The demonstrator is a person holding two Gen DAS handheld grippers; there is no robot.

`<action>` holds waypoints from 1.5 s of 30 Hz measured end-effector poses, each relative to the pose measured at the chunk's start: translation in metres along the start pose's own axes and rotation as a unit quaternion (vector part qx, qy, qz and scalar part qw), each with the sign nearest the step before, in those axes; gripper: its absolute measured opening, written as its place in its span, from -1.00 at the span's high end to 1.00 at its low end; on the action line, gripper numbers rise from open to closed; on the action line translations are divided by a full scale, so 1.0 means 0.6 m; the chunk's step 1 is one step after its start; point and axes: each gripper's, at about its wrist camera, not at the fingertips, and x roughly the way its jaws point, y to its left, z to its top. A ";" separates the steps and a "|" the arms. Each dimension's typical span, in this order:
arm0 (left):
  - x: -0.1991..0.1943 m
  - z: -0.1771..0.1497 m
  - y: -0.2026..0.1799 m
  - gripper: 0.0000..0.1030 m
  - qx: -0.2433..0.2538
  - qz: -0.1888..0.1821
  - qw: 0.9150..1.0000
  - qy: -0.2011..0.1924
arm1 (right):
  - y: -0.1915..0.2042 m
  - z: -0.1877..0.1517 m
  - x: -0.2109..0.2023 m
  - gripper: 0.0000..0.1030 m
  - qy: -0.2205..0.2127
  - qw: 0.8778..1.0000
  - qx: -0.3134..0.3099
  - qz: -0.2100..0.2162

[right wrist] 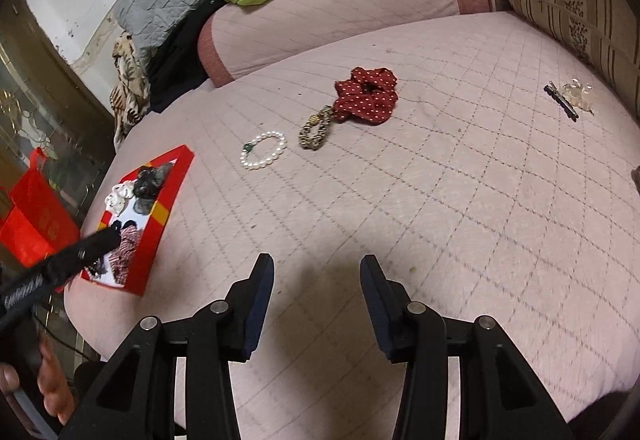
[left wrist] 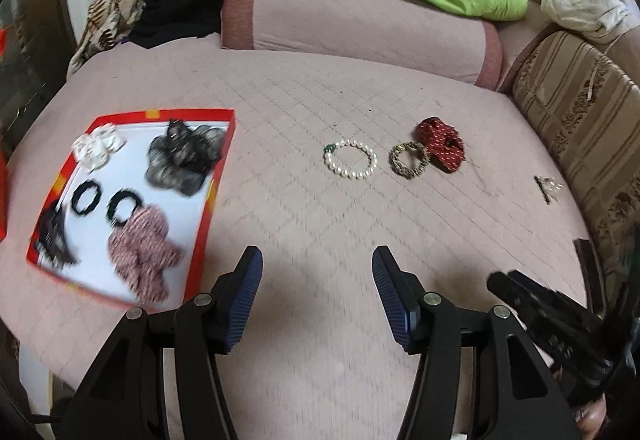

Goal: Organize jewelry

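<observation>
A tray point(left wrist: 208, 196) is placed at the left of the quilted seat cushion point(left wrist: 320, 232), and several scrunchies point(left wrist: 184, 154) are contained in it. To its right, a bead bracelet point(left wrist: 351, 159), a braided band point(left wrist: 408, 159) and a dotted scrunchie point(left wrist: 440, 144) are laid in a row, the last two touching. A hair clip point(right wrist: 562, 105) is located well apart at far right. A bolster point(left wrist: 360, 28) is positioned behind.

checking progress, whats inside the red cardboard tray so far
Inside the red cardboard tray: a white fabric scrunchie, a grey sheer scrunchie, two black hair ties, a pink patterned scrunchie and a black clip. Anything beneath them is hidden.
</observation>
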 end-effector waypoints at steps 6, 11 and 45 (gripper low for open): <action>0.123 0.078 -0.012 -0.09 -0.008 -0.012 0.999 0.040 | -0.018 0.047 0.062 0.05 0.010 1.000 -0.001 -0.006; 0.220 0.126 -0.016 -0.06 -0.015 -0.013 0.998 0.056 | -0.025 0.111 0.126 0.05 0.010 1.000 0.017 0.016; 0.212 0.025 -0.029 0.78 -0.001 -0.071 0.994 0.077 | -0.069 0.041 0.102 0.79 0.039 0.999 0.036 0.006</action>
